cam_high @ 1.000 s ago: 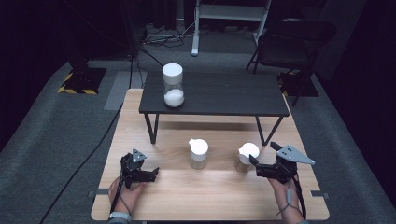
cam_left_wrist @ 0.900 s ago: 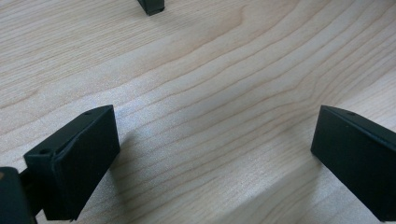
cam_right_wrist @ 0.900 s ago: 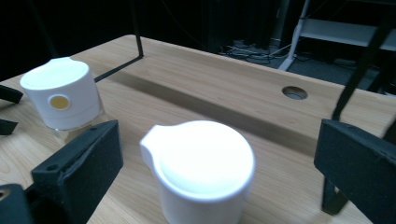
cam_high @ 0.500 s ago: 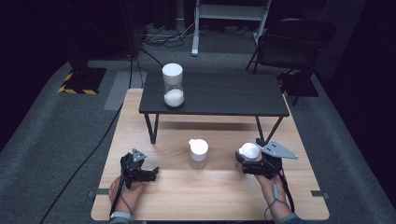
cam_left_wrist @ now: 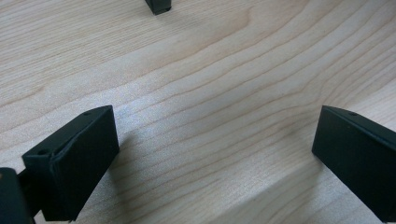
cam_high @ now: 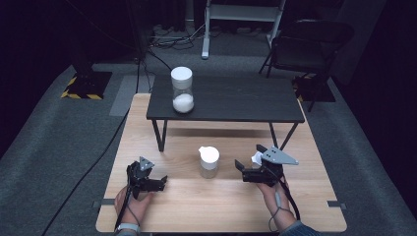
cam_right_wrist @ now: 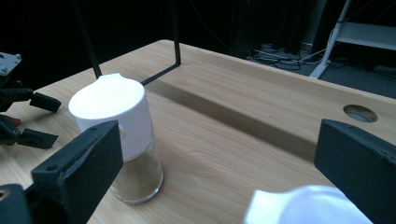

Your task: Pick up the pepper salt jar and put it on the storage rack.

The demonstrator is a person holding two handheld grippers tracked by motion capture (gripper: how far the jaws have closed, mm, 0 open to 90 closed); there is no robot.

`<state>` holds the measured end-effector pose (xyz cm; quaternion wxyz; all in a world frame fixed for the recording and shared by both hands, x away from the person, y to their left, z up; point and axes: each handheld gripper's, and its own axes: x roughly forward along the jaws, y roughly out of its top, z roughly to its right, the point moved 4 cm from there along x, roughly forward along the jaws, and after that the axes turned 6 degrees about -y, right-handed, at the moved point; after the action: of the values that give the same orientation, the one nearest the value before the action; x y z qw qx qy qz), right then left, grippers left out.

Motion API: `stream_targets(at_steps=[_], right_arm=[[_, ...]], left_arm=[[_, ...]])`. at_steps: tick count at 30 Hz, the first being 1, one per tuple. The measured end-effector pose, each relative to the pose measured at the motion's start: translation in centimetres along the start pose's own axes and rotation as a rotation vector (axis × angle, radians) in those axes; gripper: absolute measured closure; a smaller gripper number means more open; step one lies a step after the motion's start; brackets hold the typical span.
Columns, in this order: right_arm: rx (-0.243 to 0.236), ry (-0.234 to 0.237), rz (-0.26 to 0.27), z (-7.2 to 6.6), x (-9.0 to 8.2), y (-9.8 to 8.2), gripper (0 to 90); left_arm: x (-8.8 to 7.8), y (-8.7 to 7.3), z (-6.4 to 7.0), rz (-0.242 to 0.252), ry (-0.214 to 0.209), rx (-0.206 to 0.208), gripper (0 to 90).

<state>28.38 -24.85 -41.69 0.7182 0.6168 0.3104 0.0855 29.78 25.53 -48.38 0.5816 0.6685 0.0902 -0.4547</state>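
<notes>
right gripper (cam_high: 244,169) reaching in on a white-capped jar (cam_right_wrist: 308,207), jaws wide.
the jar stands on the wooden table (cam_high: 305,216) just under the gripper, ungrasped; next it likely must lower and close. left gripper (cam_high: 160,181) rests wide open, apart.

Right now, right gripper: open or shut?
Open. The right gripper has its jaws standing wide apart, empty, with a white-capped jar beside one jaw.
</notes>
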Motion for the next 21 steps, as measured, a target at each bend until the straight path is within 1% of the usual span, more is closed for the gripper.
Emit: stream_targets(at_steps=[21], right_arm=[[-0.044, 0.055, 0.011, -2.9, 2.7, 0.7, 1.0]], left_arm=[[0.0, 0.0, 0.0, -0.001, 0.002, -0.002, 0.4]])
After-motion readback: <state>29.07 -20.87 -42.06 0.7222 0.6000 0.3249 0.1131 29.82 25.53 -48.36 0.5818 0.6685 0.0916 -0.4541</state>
